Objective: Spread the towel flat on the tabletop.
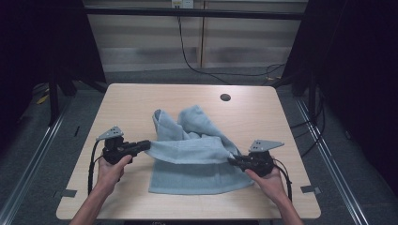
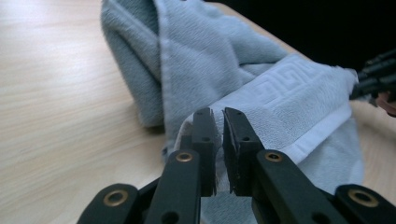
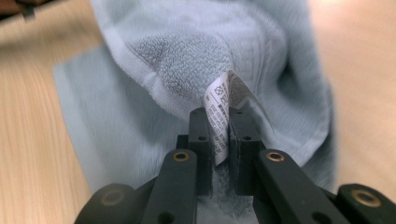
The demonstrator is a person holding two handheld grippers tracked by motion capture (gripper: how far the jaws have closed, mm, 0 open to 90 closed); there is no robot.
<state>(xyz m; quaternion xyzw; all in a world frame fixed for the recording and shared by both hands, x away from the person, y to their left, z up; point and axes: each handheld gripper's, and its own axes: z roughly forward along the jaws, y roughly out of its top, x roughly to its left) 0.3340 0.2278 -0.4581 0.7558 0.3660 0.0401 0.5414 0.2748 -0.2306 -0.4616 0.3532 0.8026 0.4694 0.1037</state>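
- I note a light wooden table (image 1: 141,101) with a round dark hole (image 1: 225,97) near its far edge.
- A black cable (image 1: 187,58) trails over the grey floor (image 1: 56,140) behind.

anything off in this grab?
Yes: the right tongs have pinched the towel's white care label along with the corner. The towel's far half is bunched up, not flat. The left tongs hold the other corner cleanly.

Towel (image 1: 197,154) pale blue, white Greek-key band; care label (image 3: 219,114) white, black print; table (image 1: 136,101) light woodgrain; claws black.
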